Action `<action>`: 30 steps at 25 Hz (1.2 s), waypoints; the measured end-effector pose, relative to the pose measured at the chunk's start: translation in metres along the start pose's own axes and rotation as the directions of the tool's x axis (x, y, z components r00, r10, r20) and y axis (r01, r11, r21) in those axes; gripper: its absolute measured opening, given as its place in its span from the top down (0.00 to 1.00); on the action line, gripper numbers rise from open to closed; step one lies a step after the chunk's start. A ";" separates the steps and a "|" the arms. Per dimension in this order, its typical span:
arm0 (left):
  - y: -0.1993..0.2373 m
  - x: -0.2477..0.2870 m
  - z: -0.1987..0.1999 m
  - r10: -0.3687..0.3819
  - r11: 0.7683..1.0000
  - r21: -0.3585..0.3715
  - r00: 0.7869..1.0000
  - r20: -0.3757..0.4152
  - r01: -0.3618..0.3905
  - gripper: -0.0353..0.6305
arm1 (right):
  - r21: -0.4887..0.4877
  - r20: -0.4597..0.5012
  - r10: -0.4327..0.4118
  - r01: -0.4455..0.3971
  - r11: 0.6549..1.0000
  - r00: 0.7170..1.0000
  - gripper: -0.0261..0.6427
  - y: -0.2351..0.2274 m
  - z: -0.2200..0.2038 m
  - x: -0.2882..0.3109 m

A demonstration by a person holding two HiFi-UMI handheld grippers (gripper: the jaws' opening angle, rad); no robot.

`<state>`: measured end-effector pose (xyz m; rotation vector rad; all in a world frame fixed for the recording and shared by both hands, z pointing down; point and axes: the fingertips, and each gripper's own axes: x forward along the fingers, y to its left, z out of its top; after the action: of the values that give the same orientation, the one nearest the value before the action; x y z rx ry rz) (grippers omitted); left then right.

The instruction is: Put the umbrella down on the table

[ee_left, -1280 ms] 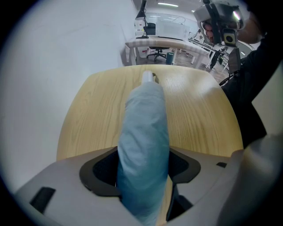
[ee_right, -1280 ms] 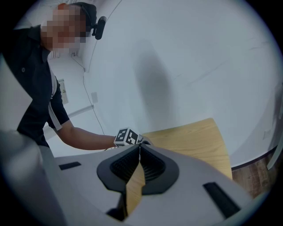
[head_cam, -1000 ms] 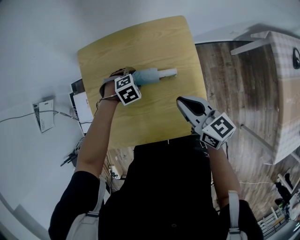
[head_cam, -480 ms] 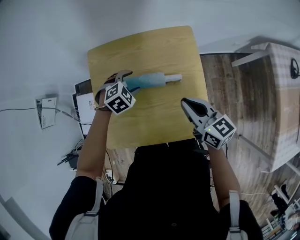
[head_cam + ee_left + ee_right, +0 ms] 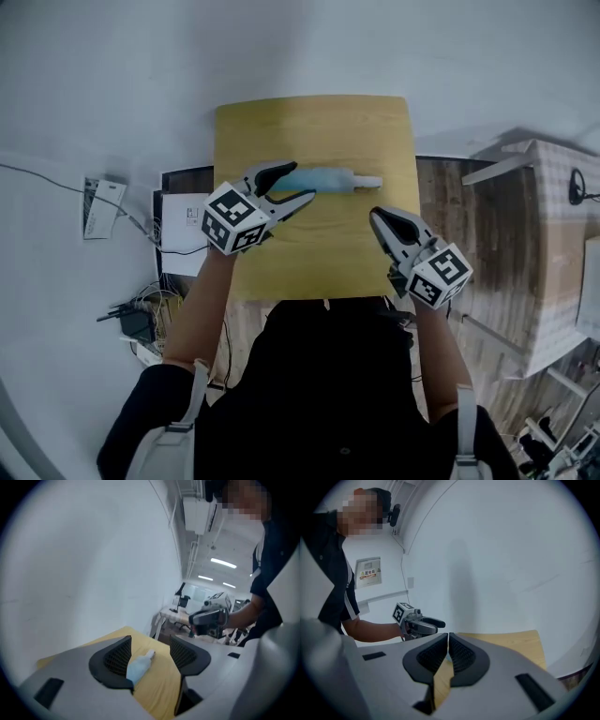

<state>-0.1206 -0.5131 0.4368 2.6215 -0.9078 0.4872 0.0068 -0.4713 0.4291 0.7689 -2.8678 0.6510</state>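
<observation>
The folded light-blue umbrella [image 5: 323, 178] with its white handle lies flat on the yellow wooden table [image 5: 319, 127]. My left gripper [image 5: 302, 182] hangs above the umbrella's left end, clear of it. It is open, its jaws have just been closing a little, and nothing is between them. In the left gripper view the umbrella [image 5: 139, 666] shows far below, past the spread jaws of the left gripper [image 5: 150, 651]. My right gripper [image 5: 386, 225] hovers over the table's near right part, shut and empty. Its pads meet in the right gripper view, right gripper [image 5: 447, 645].
A white wall runs along the table's far side. On the floor to the left lie papers [image 5: 178, 234], a white box [image 5: 101, 208] and cables [image 5: 141, 314]. A pale desk [image 5: 553, 225] stands on the wood floor to the right.
My left gripper has lifted off the umbrella's left end and rolled, leaving the umbrella on the table. The right gripper has risen slightly and stays shut.
</observation>
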 end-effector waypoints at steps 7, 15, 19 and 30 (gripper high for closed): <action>-0.033 -0.072 0.027 0.028 0.987 -0.157 0.940 0.339 0.028 0.78 | -0.051 0.043 -0.001 0.003 0.999 0.999 0.93 0.028 0.019 -0.001; -0.080 -0.132 -0.012 0.050 0.985 -0.170 0.923 0.382 0.017 0.93 | -0.106 0.050 0.045 -0.040 0.994 0.998 0.93 0.089 0.009 -0.008; -0.113 -0.151 -0.035 0.008 0.979 -0.188 0.906 0.423 0.079 0.93 | -0.151 0.038 0.090 -0.084 0.985 0.995 0.93 0.121 -0.002 -0.020; -0.211 -0.172 -0.055 -0.055 0.980 -0.148 0.899 0.434 0.132 0.93 | -0.172 0.005 0.186 -0.182 0.968 0.983 0.93 0.169 -0.030 -0.054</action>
<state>-0.1250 -0.2425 0.3746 2.6346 -0.8919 -0.2015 -0.0310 -0.3019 0.3813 0.4929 -2.9888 0.4081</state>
